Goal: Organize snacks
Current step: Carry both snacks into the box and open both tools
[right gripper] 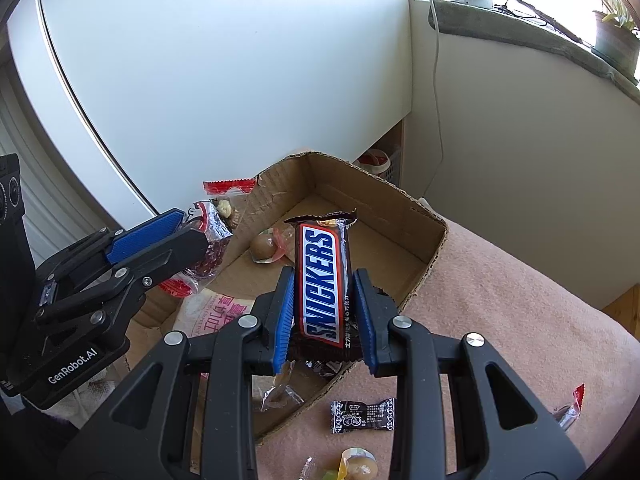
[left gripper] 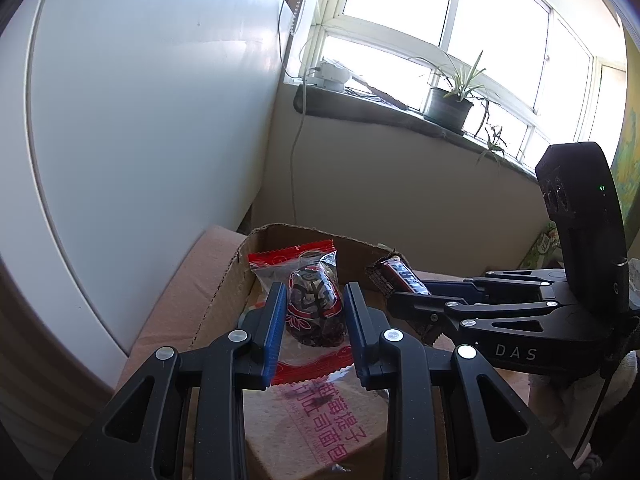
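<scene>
My left gripper (left gripper: 314,320) is shut on a red-edged clear packet of dark dried fruit (left gripper: 316,304) and holds it above the open cardboard box (left gripper: 224,280). My right gripper (right gripper: 325,312) is shut on a Snickers bar (right gripper: 323,280), also held over the box (right gripper: 400,196). The right gripper and its bar (left gripper: 400,278) show at the right of the left wrist view. The left gripper with its packet (right gripper: 208,248) shows at the left of the right wrist view. In the box lie a bread pack with pink print (left gripper: 320,420) and several small wrapped sweets (right gripper: 266,246).
The box stands on a pink cloth (right gripper: 500,300). On the cloth by the box lie a small black sachet (right gripper: 362,416), a yellow wrapped sweet (right gripper: 358,466) and a red-edged packet (right gripper: 570,406). A white cabinet (right gripper: 220,60) stands behind; a windowsill with a potted plant (left gripper: 448,104) is beyond.
</scene>
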